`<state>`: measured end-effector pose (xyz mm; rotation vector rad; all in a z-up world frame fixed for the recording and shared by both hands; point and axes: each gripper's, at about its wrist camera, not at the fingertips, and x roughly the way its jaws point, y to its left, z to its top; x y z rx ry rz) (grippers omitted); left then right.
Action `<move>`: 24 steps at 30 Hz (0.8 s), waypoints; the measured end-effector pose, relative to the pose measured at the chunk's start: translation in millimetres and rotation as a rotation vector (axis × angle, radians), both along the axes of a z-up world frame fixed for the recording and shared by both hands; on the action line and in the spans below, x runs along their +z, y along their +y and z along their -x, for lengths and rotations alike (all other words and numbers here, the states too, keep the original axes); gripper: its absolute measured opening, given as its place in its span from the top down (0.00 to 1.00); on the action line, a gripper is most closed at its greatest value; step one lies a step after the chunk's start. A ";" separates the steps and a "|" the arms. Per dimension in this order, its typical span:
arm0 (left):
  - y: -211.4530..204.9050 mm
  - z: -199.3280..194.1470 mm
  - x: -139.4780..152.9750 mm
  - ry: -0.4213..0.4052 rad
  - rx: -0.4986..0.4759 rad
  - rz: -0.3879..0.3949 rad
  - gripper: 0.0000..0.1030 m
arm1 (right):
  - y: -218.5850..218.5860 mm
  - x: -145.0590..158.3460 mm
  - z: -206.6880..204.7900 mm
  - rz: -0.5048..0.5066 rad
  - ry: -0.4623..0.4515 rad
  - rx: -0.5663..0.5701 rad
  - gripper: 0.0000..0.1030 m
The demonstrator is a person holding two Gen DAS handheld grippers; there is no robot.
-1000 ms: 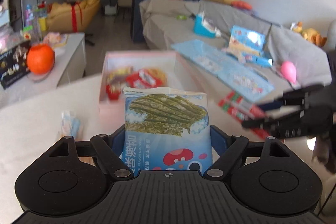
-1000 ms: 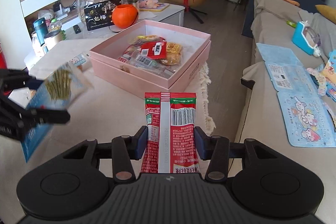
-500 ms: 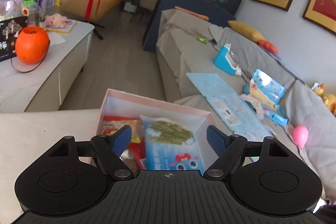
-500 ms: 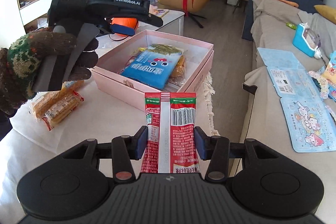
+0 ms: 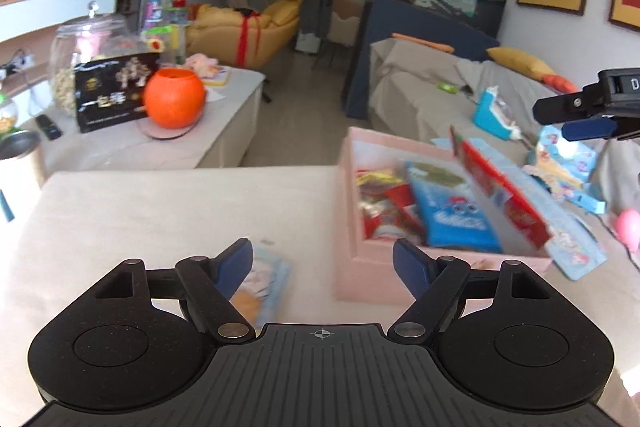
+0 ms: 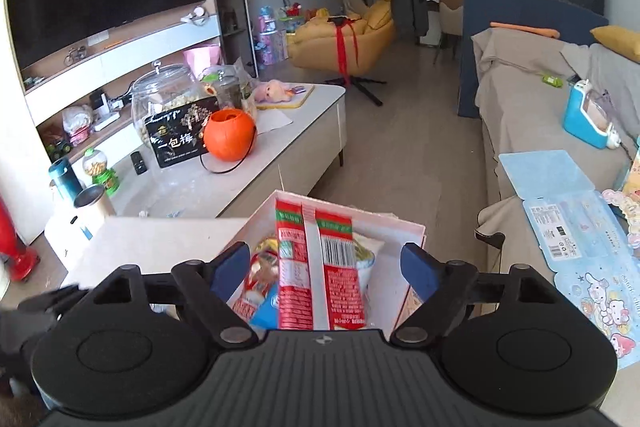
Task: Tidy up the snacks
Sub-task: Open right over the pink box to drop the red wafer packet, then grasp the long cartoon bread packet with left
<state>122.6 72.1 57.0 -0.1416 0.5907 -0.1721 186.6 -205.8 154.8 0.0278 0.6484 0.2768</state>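
The right gripper (image 6: 322,269) has just been opening its jaws; its blue pads now stand well apart, clear of the red snack packet (image 6: 320,267) that lies between them in the lower middle of the right wrist view. The packet's long axis runs up and down the frame, its green-banded top edge pointing away from the camera toward the far wall of the pink box (image 6: 416,233), its back seam and barcode facing up. It sits over the box, on or just above the other snacks there. In the left wrist view the same red packet (image 5: 502,193) is blurred at the right of the frame, tilted, with its long axis slanting from upper left to lower right above the box's right side; whether it already rests on the contents is hard to say from that blur.

The left gripper (image 5: 322,263) has its jaws spread wide with nothing between them, low in the frame over the pale table (image 5: 168,211). A small light-blue packet (image 5: 260,283) lies on the table just behind its left pad. Inside the pink box (image 5: 352,259) at centre right, a blue seaweed packet (image 5: 448,215) lies flat, its long axis running away from the camera, beside red and yellow wrappers. The right gripper (image 5: 588,115) shows at the right edge.
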 end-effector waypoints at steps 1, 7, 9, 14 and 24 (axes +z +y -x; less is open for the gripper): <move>7.9 6.0 -3.3 0.017 0.004 -0.021 0.21 | 3.9 -1.1 -3.3 -0.012 0.017 0.013 0.19; 39.1 41.0 -29.6 0.036 0.047 -0.056 0.38 | 38.0 -43.2 24.1 0.006 0.068 0.098 0.19; 47.8 45.5 -34.4 0.022 0.076 -0.027 0.48 | 59.5 -61.3 37.6 0.030 0.090 0.154 0.19; 63.9 52.3 -36.0 -0.012 0.104 0.005 0.49 | 120.4 -101.6 58.2 0.007 0.192 0.275 0.19; 71.7 58.3 -41.1 -0.019 0.135 -0.002 0.51 | 157.8 -135.8 48.7 -0.028 0.267 0.283 0.39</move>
